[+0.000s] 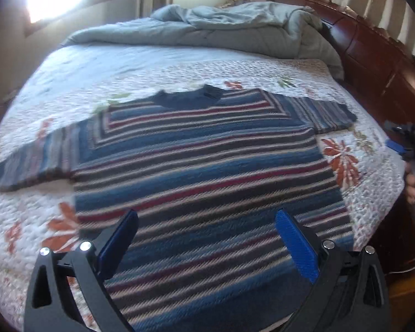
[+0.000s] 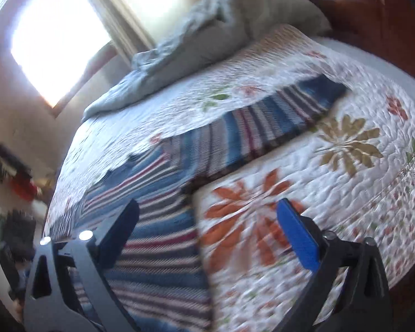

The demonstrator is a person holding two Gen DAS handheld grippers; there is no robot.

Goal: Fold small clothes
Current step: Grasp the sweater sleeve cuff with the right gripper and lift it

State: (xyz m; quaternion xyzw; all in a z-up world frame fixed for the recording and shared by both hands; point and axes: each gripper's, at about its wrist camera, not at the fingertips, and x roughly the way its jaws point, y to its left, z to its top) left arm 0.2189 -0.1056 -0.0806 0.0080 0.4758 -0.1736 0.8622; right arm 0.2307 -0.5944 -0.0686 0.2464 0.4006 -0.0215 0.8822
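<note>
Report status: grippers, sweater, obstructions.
Left gripper open, empty, over sweater. Right gripper open, empty, at its edge. Sweater flat on quilt, unfolded. Nothing on it.

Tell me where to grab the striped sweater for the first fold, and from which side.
Judging by its pose, the striped sweater lies flat, face up, both sleeves spread. Pinch the right sleeve's cuff end with the right gripper, coming in from the outer right side over the quilt: that edge lies free and can likely swing across the body.
</note>
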